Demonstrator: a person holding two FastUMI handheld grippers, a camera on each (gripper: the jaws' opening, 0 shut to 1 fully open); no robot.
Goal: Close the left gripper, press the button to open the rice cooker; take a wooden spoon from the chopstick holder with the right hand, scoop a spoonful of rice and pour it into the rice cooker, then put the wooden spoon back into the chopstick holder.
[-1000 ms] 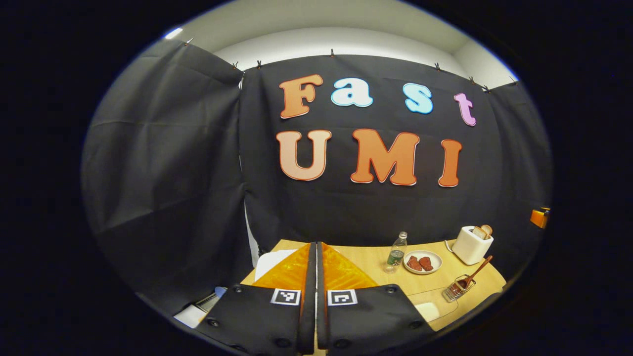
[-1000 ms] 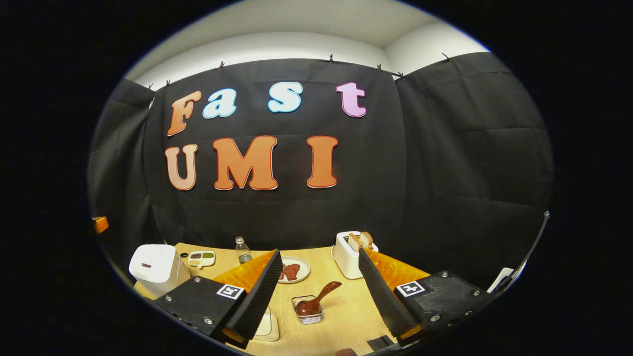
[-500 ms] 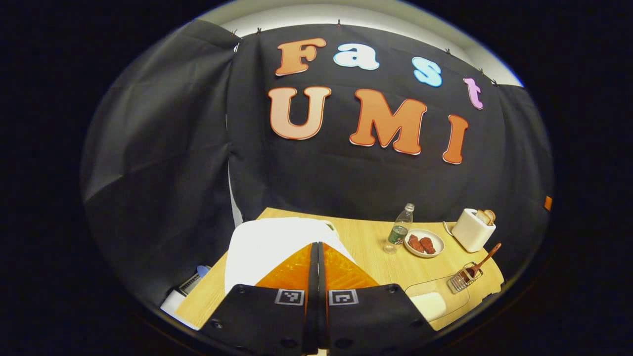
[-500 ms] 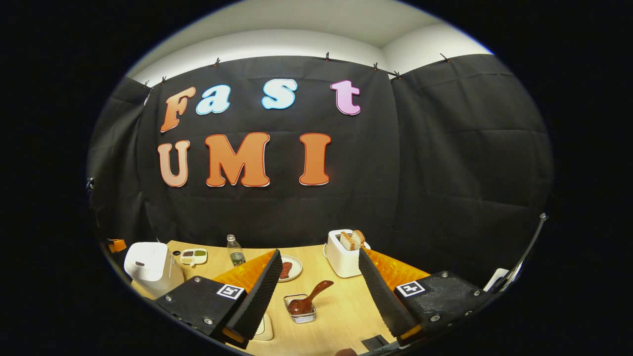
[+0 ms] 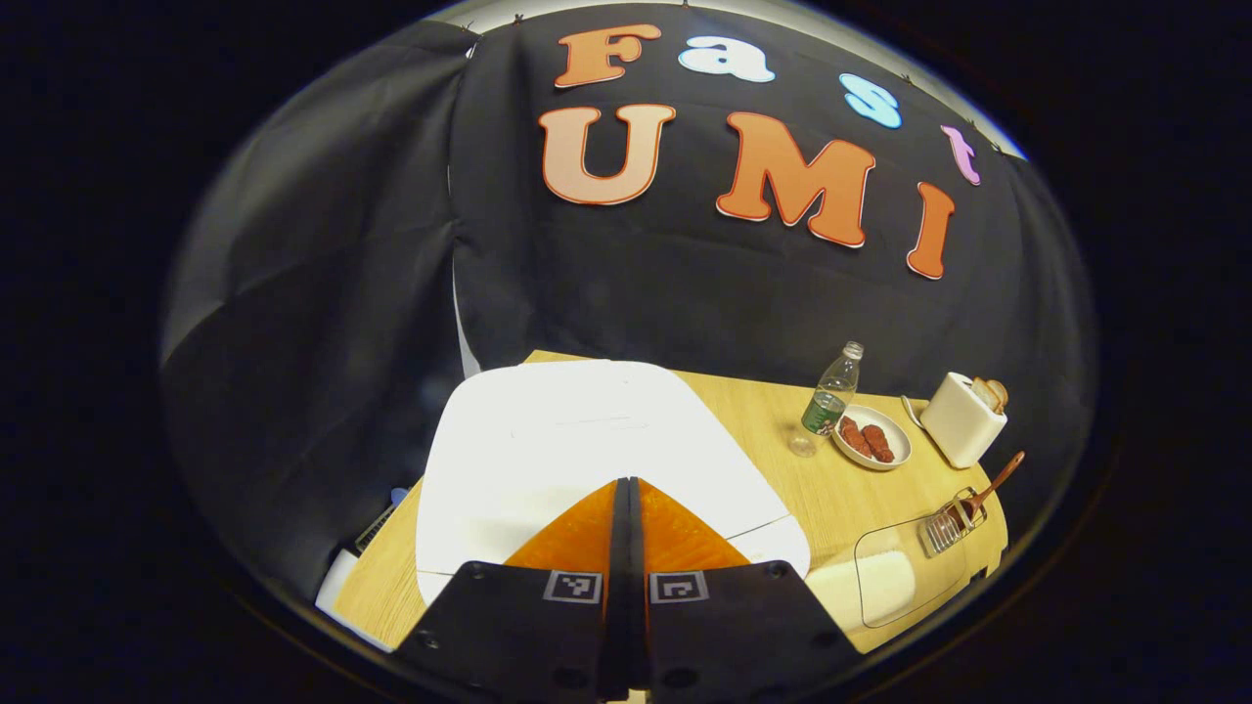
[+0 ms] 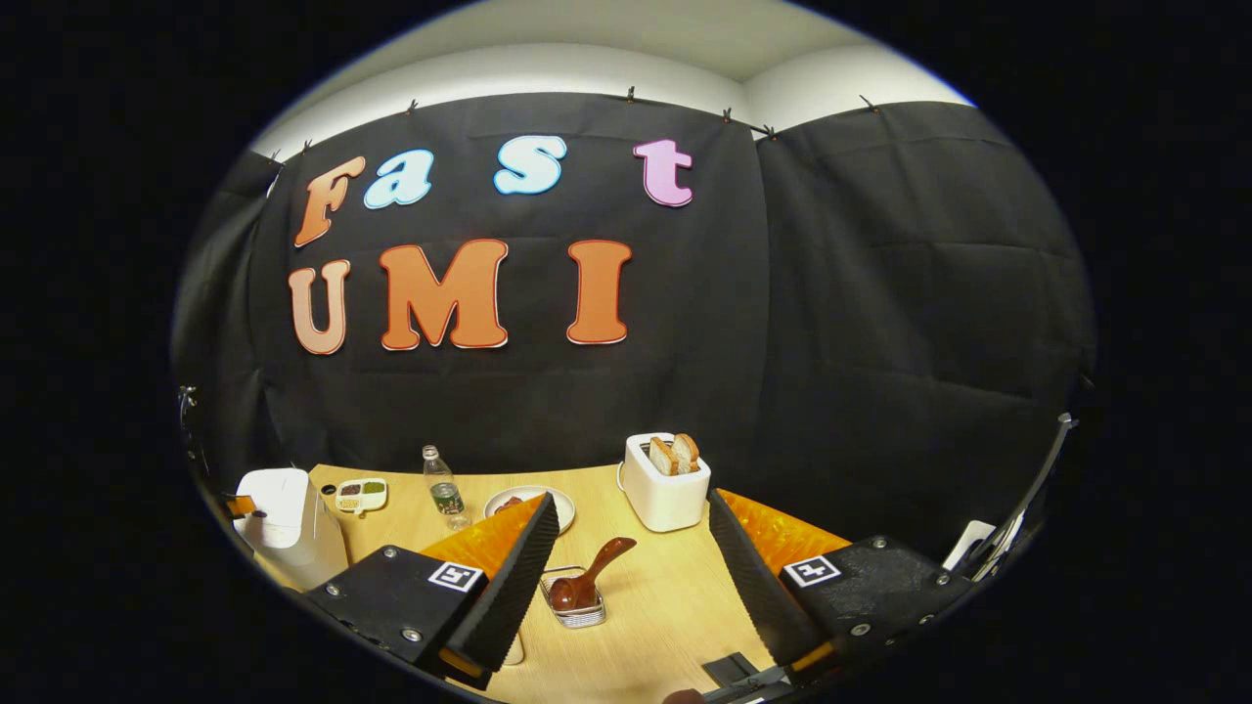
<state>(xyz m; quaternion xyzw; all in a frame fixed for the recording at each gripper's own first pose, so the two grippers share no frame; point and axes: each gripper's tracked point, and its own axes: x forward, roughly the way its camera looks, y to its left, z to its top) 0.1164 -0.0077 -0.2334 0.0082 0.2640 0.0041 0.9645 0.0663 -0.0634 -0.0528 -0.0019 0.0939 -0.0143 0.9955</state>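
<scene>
L gripper (image 5: 626, 489) has its fingers pressed together w/ nothing between them, tips right over the front of the white rice cooker (image 5: 577, 450) lid; can't tell if they touch it. Vs 0.5 s ago the cooker looms much bigger in the left gripper view and the booth wall has slid up, so the gripper has tipped down and closed in on the lid. Lid is down. R gripper (image 6: 626, 533) is spread wide apart, empty, above the table (image 6: 665, 606). Wooden spoon (image 6: 587, 577) sits in the wire chopstick holder (image 6: 575, 611), handle leaning up-right, framed between the R fingers; it has drifted slightly left since the earlier frame. In the right gripper view the cooker is far left by a small sectioned dish (image 6: 360, 495); bottle (image 6: 445, 489), plate (image 6: 518, 501) and toaster (image 6: 665, 484) line the back.
</scene>
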